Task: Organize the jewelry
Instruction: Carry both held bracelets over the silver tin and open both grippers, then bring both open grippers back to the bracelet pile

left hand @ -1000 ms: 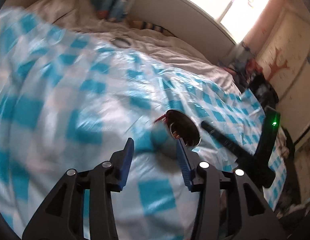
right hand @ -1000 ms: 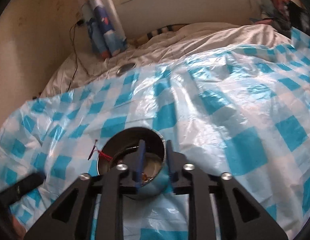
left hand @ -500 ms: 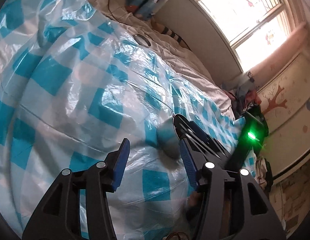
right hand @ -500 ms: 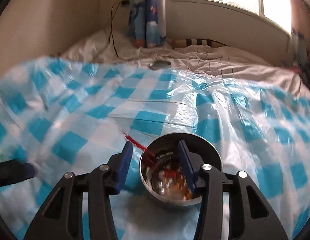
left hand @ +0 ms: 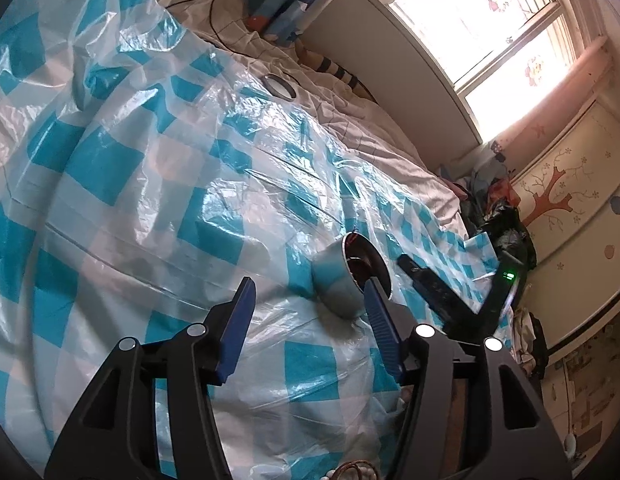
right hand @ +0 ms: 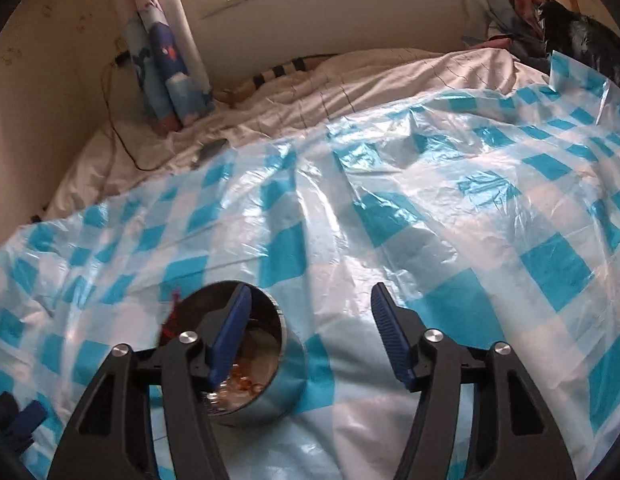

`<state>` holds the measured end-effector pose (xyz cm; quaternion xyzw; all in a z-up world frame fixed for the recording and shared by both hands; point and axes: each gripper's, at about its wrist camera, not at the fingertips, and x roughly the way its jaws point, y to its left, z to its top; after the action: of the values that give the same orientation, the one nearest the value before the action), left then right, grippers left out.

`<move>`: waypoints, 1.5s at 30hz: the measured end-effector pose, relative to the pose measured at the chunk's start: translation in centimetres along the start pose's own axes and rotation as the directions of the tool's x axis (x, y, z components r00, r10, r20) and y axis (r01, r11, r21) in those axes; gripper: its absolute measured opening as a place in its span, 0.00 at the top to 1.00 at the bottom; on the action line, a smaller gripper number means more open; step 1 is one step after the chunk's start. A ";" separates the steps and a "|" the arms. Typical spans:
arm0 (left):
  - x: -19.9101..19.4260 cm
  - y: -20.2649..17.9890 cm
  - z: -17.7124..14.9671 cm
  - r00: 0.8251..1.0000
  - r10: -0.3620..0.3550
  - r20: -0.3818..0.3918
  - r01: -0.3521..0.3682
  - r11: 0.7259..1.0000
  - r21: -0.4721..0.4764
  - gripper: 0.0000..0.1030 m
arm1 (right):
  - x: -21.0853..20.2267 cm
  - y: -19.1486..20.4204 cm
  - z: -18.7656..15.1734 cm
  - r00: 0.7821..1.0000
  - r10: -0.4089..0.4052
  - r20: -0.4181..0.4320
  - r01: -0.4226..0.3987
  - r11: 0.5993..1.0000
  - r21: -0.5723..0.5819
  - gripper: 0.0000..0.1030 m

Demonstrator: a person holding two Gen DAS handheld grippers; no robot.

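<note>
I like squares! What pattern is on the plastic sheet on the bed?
Blue and white checks on the plastic sheet, clearest in the right wrist view.

Home bedroom: bed (right hand: 390,80) under window (left hand: 490,28), tree-decal wardrobe (left hand: 558,200).

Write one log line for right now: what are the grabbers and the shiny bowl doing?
left gripper: open, empty | right gripper: open, empty | round shiny metal bowl: on blue-checked plastic sheet, holds amber beads

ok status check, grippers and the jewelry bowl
Left gripper open, empty. Right gripper open, empty, beside the metal bowl. Bowl upright on checked plastic sheet, beads inside, red cord over its rim. Nothing blocking.
</note>
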<state>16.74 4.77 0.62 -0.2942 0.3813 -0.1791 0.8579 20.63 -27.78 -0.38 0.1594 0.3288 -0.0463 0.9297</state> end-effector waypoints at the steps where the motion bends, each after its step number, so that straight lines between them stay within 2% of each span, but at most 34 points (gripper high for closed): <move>1: 0.0 0.1 0.0 1.000 0.000 -0.003 0.000 1.000 -0.005 0.47 | -0.3 0.5 0.0 1.000 0.007 0.011 -0.007 1.000 -0.013 0.39; 3: -0.2 0.4 0.1 1.000 0.002 -0.004 -0.002 1.000 -0.011 0.47 | -0.5 2.4 -0.1 0.999 0.015 0.028 -0.013 0.997 -0.080 0.32; 5: -0.3 0.5 0.1 1.000 0.006 -0.002 -0.006 1.000 -0.012 0.46 | 0.1 4.9 -0.5 0.999 0.043 0.018 -0.039 0.984 -0.176 0.32; 7: -0.4 0.8 0.2 1.000 0.003 -0.002 -0.003 1.000 -0.016 0.45 | 0.9 7.3 -1.3 1.000 0.009 0.005 -0.007 0.961 -0.275 0.32; 9: -0.5 1.0 0.3 1.000 0.004 -0.002 -0.004 1.000 -0.018 0.45 | 2.0 8.9 -2.2 0.997 -0.071 0.001 0.067 0.930 -0.360 0.32; 11: -0.6 1.2 0.4 1.000 0.001 -0.006 -0.001 1.000 -0.024 0.45 | 3.0 8.9 -2.6 0.995 -0.095 -0.017 0.083 0.927 -0.365 0.32; 19: -0.5 0.9 0.3 1.000 -0.010 -0.016 0.010 1.000 -0.015 0.44 | 4.2 8.2 -2.2 0.995 -0.070 -0.077 0.037 0.929 -0.367 0.32; 22: -0.4 0.7 0.2 1.000 -0.009 -0.018 0.009 1.000 -0.007 0.44 | 3.1 7.2 -1.7 0.997 -0.054 -0.054 0.036 0.953 -0.300 0.32; 26: -0.4 0.1 0.0 1.000 -0.005 -0.027 0.005 1.000 0.023 0.43 | -0.2 5.3 -0.6 0.999 -0.036 -0.015 0.032 0.974 -0.223 0.32; 30: 0.4 -1.7 -1.0 0.997 0.029 -0.078 -0.018 0.990 0.139 0.43 | -5.4 3.5 -1.4 1.000 0.021 0.005 -0.020 0.983 -0.185 0.29; 33: 0.5 -3.2 -2.7 0.991 0.061 -0.117 -0.033 0.973 0.227 0.43 | -9.7 1.1 -4.9 0.991 0.116 -0.060 -0.123 0.983 -0.133 0.29; 35: -0.2 -4.1 -4.2 0.988 0.044 -0.149 -0.002 0.962 0.274 0.43 | -11.7 0.1 -7.6 0.990 0.112 -0.089 -0.124 0.980 -0.152 0.29; 38: -2.3 -4.5 -7.1 0.984 0.039 -0.176 0.016 0.953 0.302 0.42 | -14.6 -1.2 -10.7 0.973 0.184 -0.137 -0.201 0.972 -0.125 0.29; 41: -4.4 -4.0 -10.2 0.978 0.049 -0.203 0.015 0.953 0.301 0.42 | -16.7 -0.9 -12.9 0.977 0.161 -0.141 -0.188 0.961 -0.204 0.29; 43: -5.2 -3.6 -11.7 0.974 0.071 -0.215 -0.001 0.950 0.312 0.42 | -17.2 -0.7 -13.9 0.970 0.179 -0.164 -0.212 0.953 -0.216 0.38; 44: -5.7 -3.3 -12.3 0.973 0.077 -0.218 -0.005 0.950 0.313 0.42 | -17.5 -0.6 -14.3 0.966 0.194 -0.171 -0.229 0.949 -0.216 0.46; 45: -6.3 -3.0 -13.1 0.972 0.079 -0.220 -0.006 0.949 0.314 0.42 | -17.9 -0.4 -14.6 0.968 0.191 -0.165 -0.226 0.948 -0.225 0.47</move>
<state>2.45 0.96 -1.00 -0.1243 0.4511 -0.2512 0.8473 -2.10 -23.75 0.02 0.0817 0.3780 0.1044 0.9163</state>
